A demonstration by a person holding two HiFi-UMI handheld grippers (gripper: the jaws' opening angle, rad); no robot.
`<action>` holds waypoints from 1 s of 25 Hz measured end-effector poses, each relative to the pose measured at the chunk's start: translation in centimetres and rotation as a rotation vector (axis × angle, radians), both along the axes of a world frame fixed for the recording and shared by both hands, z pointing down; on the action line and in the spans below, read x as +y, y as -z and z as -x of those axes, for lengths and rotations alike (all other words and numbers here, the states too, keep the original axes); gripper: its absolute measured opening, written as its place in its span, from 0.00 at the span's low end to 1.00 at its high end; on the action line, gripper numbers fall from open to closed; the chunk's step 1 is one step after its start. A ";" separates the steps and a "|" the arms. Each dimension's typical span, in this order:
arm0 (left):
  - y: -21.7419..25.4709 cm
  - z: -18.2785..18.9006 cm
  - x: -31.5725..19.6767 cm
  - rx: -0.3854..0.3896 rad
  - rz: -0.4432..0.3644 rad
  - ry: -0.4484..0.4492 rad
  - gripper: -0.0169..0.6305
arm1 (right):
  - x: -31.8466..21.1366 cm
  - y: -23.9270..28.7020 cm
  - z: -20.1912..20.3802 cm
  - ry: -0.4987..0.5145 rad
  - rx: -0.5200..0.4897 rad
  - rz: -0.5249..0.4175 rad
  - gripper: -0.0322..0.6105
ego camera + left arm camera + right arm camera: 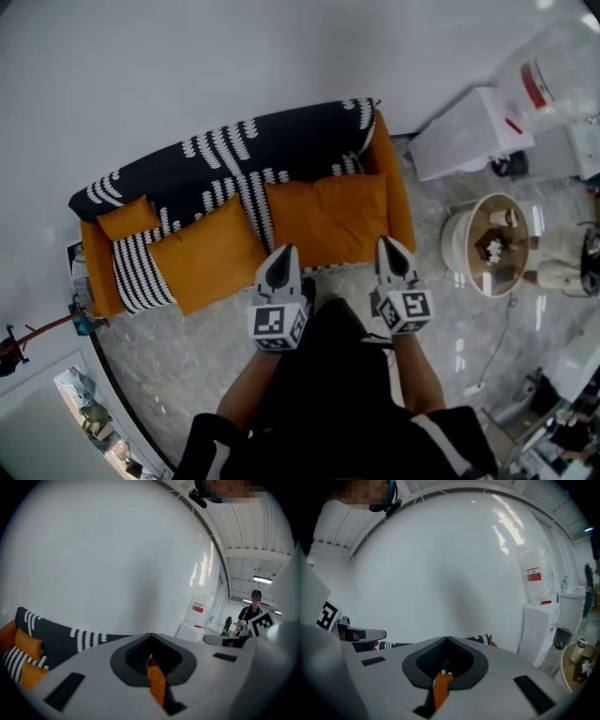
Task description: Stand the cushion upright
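An orange sofa (398,202) has a black-and-white throw (234,155) over its back. A flat orange cushion (352,208) lies on the right seat. At the left end are a small orange cushion (127,217) and a striped cushion (141,272). My left gripper (282,250) is shut and empty at the seat's front edge, near the middle. My right gripper (387,242) is shut and empty over the right seat's front edge, just right of the flat cushion. In the left gripper view the shut gripper (150,637) shows only orange behind it, as does the gripper (446,640) in the right gripper view.
A white water dispenser (469,131) with its bottle (553,70) stands right of the sofa. A round side table (478,220) with small items is on the marble floor nearby. A white wall runs behind the sofa. A person (253,613) stands far off.
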State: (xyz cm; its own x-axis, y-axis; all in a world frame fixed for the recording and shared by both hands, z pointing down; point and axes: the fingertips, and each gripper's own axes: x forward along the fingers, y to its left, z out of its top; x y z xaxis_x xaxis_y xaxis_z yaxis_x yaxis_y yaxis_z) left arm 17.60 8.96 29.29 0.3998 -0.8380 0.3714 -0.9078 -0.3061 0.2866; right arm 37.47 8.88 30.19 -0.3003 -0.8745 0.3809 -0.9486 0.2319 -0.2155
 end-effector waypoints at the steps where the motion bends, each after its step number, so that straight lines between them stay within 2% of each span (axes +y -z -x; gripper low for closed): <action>1: -0.4 0.3 -0.9 -0.005 0.003 -0.007 0.01 | -0.8 -0.3 0.2 -0.002 0.001 0.003 0.04; 7: -2.7 1.5 -4.9 -0.034 0.048 0.004 0.01 | -4.5 -2.7 0.0 -0.004 0.022 0.043 0.04; 14: -5.7 0.3 -9.1 -0.062 0.082 0.023 0.01 | -9.5 -7.1 -1.5 0.025 0.040 0.098 0.04; 18: -9.4 -0.8 -10.7 -0.078 0.125 0.038 0.01 | -12.2 -10.7 -2.6 0.041 0.086 0.142 0.04; 25: -15.4 -1.5 -13.1 -0.107 0.202 0.068 0.01 | -15.7 -16.8 -4.3 0.043 0.089 0.209 0.04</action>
